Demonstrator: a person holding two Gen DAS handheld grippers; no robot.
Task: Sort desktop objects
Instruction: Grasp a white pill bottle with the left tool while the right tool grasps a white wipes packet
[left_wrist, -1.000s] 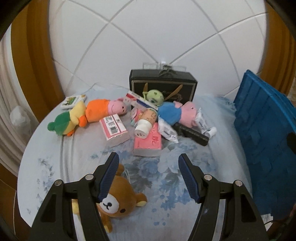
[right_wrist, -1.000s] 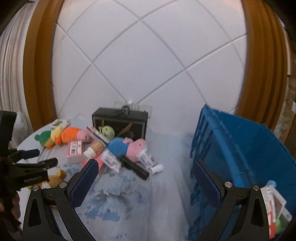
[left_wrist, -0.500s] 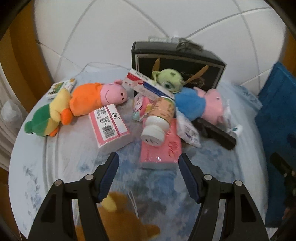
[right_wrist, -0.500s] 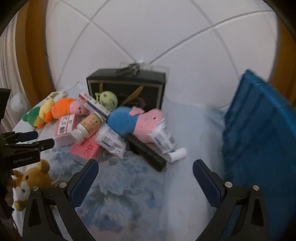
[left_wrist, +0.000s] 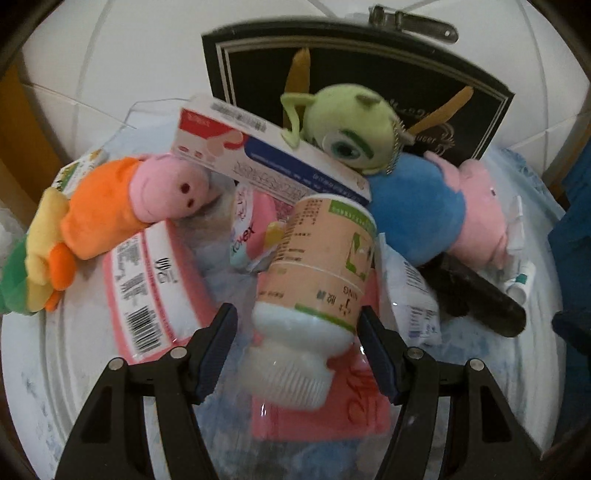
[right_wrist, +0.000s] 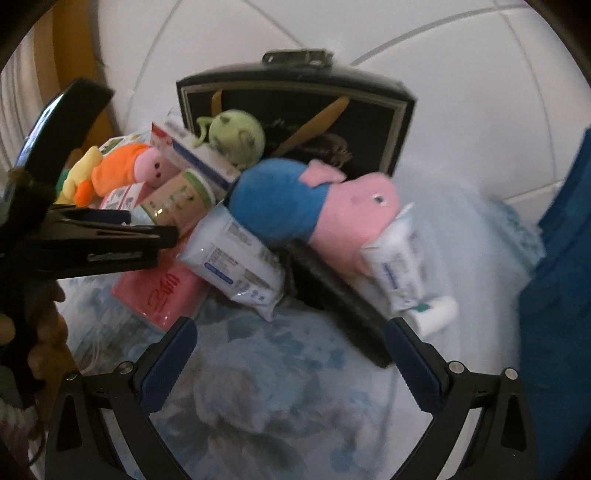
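**Op:** Two grippers logged, both with fingers spread and holding nothing. I had the left gripper (left_wrist: 297, 349) straddling the peach bottle (left_wrist: 317, 277), one finger each side of its white cap end. Neither finger looked to be touching it yet, though blur at the cap made that hard to call.

**Obs:** Where did the bottle sit?

**Op:** It lay on its side, cap toward me, on the pink pack (left_wrist: 321, 413), with its far end beside the long white carton (left_wrist: 266, 162). Left of the bottle: the barcode pack (left_wrist: 147, 295) and the orange plush (left_wrist: 122, 206). Right of the bottle: the white wipes packet (left_wrist: 413, 295), the blue-and-pink plush (left_wrist: 436, 210) and the black bar (left_wrist: 476, 299). Behind the bottle: the green one-eyed plush (left_wrist: 351, 129) against the black case (left_wrist: 369, 74).

**Obs:** And the right side?

**Op:** The right gripper (right_wrist: 288, 358) hung over the flowered cloth (right_wrist: 258, 387), right of the bottle, with the wipes packet, black bar and toothpaste tube (right_wrist: 402, 273) just ahead of it. The blue crate (right_wrist: 554, 295) stood at the far right.

**Obs:** Step in hand?

**Op:** My judgement: pre-grasp on the bottle. The next move called for closing squarely on the body just above the cap, then lifting straight up. The carton and the small pink packet (left_wrist: 251, 225) were close by its far end, so a crooked pull could have dragged them.
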